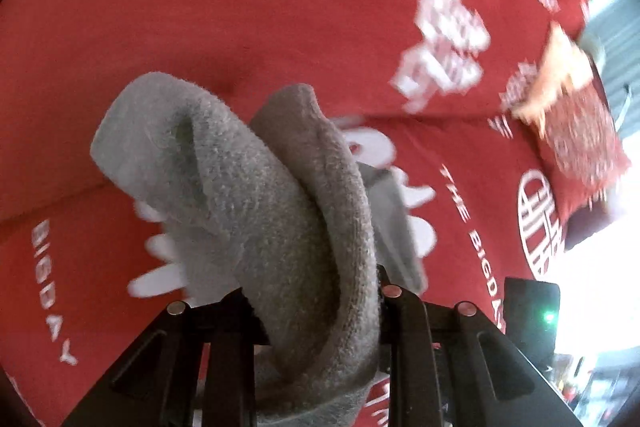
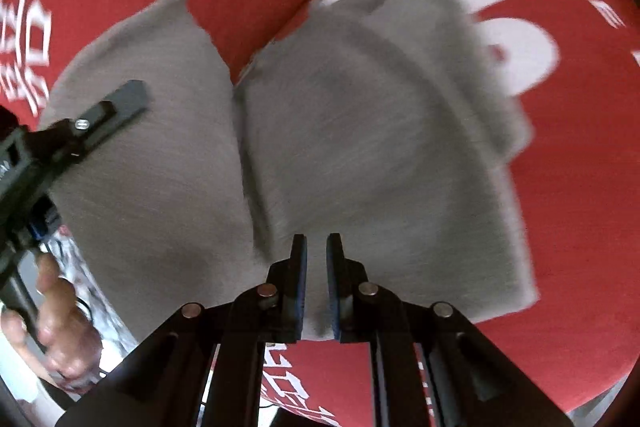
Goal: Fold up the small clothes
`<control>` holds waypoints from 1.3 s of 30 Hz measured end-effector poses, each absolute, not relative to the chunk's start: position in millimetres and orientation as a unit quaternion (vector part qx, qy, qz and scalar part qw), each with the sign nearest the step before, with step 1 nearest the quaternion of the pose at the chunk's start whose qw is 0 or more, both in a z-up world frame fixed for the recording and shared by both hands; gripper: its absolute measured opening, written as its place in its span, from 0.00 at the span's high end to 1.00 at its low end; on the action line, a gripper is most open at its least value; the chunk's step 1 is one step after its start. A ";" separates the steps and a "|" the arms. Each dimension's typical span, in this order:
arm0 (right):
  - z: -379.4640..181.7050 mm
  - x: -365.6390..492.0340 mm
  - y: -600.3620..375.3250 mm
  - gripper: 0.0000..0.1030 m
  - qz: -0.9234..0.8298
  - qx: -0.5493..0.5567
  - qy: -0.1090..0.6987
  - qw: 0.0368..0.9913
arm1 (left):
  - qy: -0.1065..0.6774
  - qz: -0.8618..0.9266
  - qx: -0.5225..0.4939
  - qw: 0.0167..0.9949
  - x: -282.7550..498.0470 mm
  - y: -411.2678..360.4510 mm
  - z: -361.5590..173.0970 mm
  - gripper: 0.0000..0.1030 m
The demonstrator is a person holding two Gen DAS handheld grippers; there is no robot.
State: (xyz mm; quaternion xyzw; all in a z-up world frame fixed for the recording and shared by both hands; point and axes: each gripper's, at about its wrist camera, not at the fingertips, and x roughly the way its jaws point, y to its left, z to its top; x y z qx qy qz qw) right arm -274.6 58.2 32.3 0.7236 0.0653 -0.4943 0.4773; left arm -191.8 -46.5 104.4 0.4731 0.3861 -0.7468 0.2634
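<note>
One soft grey knitted garment [image 1: 256, 211] is bunching up between the fingers of the left claw [image 1: 316, 297], which is clamping it above the red printed cloth [image 1: 240, 7] covering the worktop. The right claw [image 2: 316, 247] is hovering nearly closed and empty over the garment's flat part, near one bare hand [image 2: 56, 327].

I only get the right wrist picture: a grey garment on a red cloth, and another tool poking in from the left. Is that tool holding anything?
Observer: Yes. The left tool is clamped on a bunched, fleecy fold of the grey garment.
Operator: Anything else on the red cloth?
Observer: Near its far edge lies a blurred orange and dark red item; I cannot tell what it is.
</note>
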 end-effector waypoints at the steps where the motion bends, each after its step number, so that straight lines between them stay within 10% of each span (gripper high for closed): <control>1: 30.2 -279.7 61.9 0.89 -0.495 0.727 0.060 0.472 | 0.382 -0.747 0.482 0.252 -204.6 -40.7 95.7 0.75; 5: 11.6 -301.6 82.0 0.86 -0.486 0.749 0.036 0.449 | 0.351 -0.726 0.541 0.239 -249.5 -19.2 54.2 0.75; 10: -4.5 -308.7 100.5 0.86 -0.463 0.771 0.017 0.436 | 0.379 -0.729 0.531 0.209 -259.6 -5.4 49.5 0.49; 17: -12.3 -343.0 118.8 0.83 -0.442 0.791 -0.055 0.419 | 0.341 -0.767 0.510 0.188 -275.3 14.8 99.0 0.49; 23: -20.3 -384.1 136.3 0.41 -0.411 0.798 -0.200 0.393 | 0.376 -0.739 0.475 0.295 -210.0 -24.0 111.5 0.49; 30: -41.3 -417.4 128.7 0.31 -0.363 0.793 -0.310 0.378 | 0.408 -0.656 0.500 0.391 -128.1 -48.3 71.9 0.49; 37: -29.8 -385.4 62.4 0.35 -0.378 0.802 -0.145 0.439 | 0.417 -0.626 0.532 0.388 -114.5 -35.2 37.9 0.49; 39: -14.7 -374.9 41.1 0.82 -0.410 0.786 -0.050 0.460 | 0.412 -0.626 0.533 0.393 -119.0 -30.1 35.6 0.49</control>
